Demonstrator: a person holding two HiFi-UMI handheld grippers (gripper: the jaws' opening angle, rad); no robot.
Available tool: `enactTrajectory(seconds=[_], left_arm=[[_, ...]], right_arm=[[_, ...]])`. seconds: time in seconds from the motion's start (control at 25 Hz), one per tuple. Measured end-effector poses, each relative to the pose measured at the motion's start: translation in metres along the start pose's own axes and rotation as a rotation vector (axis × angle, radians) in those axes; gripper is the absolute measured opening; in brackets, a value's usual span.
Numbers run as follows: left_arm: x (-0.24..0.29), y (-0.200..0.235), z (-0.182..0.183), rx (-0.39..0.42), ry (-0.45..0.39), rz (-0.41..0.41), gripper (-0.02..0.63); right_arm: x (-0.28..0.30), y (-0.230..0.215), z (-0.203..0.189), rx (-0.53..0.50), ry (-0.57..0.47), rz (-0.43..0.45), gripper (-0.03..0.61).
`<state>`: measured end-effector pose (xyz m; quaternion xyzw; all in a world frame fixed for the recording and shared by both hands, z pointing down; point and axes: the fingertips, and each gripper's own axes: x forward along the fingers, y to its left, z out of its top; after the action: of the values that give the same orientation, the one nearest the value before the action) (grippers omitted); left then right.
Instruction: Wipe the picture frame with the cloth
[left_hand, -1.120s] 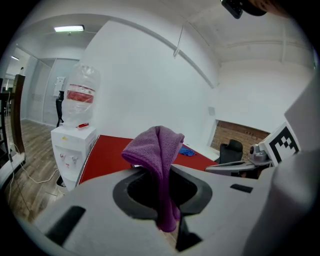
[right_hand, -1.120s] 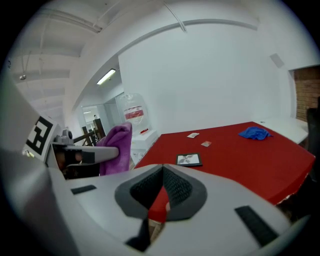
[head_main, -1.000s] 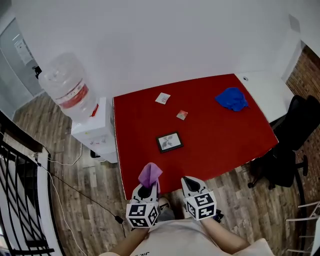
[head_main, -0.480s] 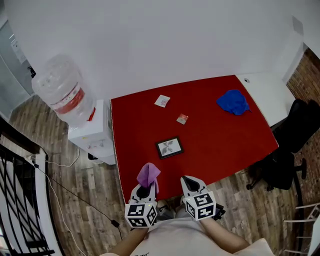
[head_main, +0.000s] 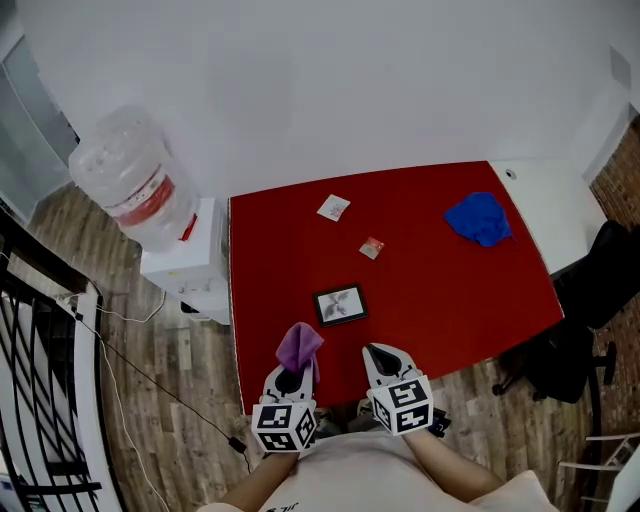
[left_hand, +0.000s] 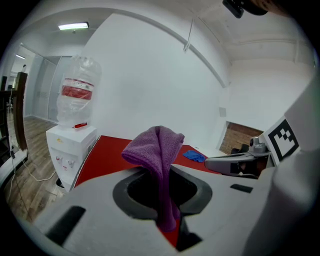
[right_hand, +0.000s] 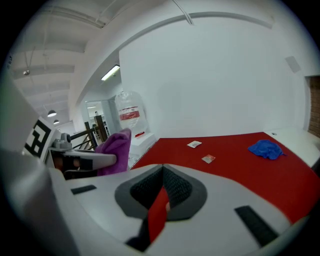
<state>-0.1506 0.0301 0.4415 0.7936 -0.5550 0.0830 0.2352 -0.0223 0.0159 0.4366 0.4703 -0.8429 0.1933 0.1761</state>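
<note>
1. Spreading across the middle of the head view, the red table (head_main: 450, 290) lies in front of you, its near edge just beyond your two grippers.
2. To the left of the table stands a white water dispenser (head_main: 185, 265) with a clear bottle (head_main: 128, 180) on top. A black office chair (head_main: 590, 300) sits off the table's right near corner.
3. Your left gripper (head_main: 292, 377) hangs at the near edge of the table. Its jaws are clamped on the purple cloth (left_hand: 159, 150), which stands up out of them in a loose fold and droops over.
4. Your right gripper (head_main: 380, 355) is just beside the left one, on its right. Its jaws are drawn in to a thin slit with nothing between them; only the red tabletop shows through.
5. A crumpled blue cloth (head_main: 480, 218) lies at the far right of the table, well apart from everything else.
6. The picture frame (head_main: 340, 305) lies flat on the table, left of centre and towards you. It is near your grippers but beyond them, touching neither them nor the purple cloth.
7. Two small flat items lie farther back: a white packet (head_main: 334, 208) and a smaller reddish packet (head_main: 372, 248), possibly sachets, too small to tell for sure.
</note>
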Motion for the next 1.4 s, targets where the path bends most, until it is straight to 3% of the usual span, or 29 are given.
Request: enactTrajectory(seconds=[0.8,1.16,1.4], left_arm=[[0.049,0.005,-0.013,-0.007,0.066,0.027,0.057],[0.099,0.032,-0.019,0.041,0.064,0.023,0.057],[0.137,0.041,-0.025,0.141,0.118,-0.037,0.057]], right_arm=[[0.039,-0.046,-0.019,0.027,0.061,0.005,0.003],[0.085,-0.067,-0.023,0.033,0.067,-0.024,0.003],[0.108,-0.077,-0.028,0.036,0.078,-0.034,0.003]])
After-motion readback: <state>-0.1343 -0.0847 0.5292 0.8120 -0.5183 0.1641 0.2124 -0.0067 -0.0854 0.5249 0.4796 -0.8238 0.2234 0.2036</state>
